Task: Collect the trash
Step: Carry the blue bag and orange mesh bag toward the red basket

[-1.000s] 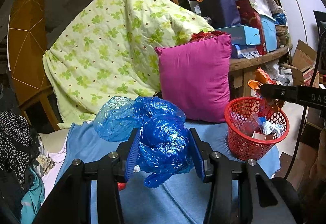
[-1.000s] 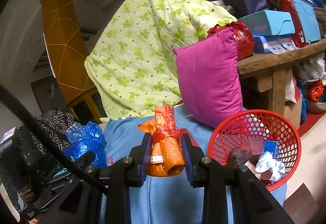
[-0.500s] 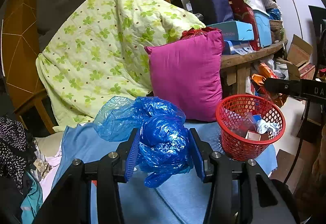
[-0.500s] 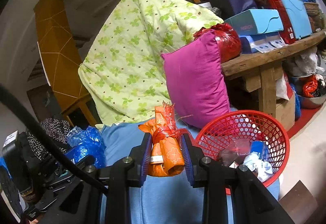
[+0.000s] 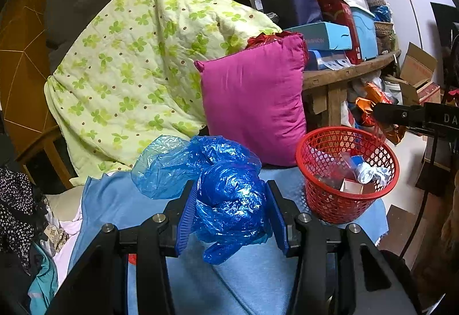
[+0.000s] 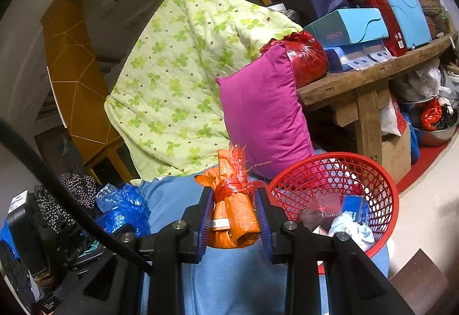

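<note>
My left gripper [image 5: 231, 210] is shut on a crumpled blue plastic bag [image 5: 226, 194], held above the blue sheet [image 5: 258, 280]. My right gripper [image 6: 233, 219] is shut on an orange wrapper tied with red ribbon [image 6: 233, 211]. A red mesh basket [image 5: 330, 200] with several bits of trash stands to the right of the left gripper; in the right wrist view the basket [image 6: 373, 183] is just right of the gripper. The right gripper [image 5: 381, 114] with the orange wrapper [image 5: 373, 98] shows above the basket in the left wrist view.
A magenta pillow [image 5: 252, 103] and a green-flowered quilt [image 5: 137, 65] lean behind. A wooden table [image 6: 370, 77] piled with boxes stands at right. Clothes [image 5: 17, 206] lie at the left. Cardboard boxes [image 5: 416, 77] stand on the floor at far right.
Both grippers have drifted right toward the basket with their loads; the basket now sits nearer the right gripper, and the scene has slid left in both views.
</note>
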Demonstrator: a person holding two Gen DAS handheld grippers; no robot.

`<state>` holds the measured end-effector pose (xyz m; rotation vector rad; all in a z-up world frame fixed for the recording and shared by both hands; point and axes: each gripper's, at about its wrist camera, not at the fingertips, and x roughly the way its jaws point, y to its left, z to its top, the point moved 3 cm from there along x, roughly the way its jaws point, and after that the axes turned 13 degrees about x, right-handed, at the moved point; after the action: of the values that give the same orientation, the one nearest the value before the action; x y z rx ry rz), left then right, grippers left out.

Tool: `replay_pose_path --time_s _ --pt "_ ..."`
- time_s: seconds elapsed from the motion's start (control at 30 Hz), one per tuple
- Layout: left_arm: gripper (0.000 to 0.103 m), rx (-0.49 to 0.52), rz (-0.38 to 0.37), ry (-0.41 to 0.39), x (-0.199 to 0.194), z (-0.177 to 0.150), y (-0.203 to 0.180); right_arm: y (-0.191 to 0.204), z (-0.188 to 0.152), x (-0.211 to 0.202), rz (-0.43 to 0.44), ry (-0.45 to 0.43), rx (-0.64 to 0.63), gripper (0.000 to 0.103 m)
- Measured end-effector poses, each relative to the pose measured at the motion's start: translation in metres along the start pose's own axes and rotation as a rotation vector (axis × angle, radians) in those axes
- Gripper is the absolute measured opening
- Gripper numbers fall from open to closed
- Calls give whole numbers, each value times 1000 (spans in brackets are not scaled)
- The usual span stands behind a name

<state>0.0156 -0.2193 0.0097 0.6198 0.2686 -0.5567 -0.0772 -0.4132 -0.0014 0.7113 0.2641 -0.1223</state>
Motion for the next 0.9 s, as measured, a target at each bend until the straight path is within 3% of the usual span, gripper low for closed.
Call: replay_pose_path --time_s 0.9 --pt "50 25 -43 52 31 2 -31 -38 -2 7 -31 15 69 32"
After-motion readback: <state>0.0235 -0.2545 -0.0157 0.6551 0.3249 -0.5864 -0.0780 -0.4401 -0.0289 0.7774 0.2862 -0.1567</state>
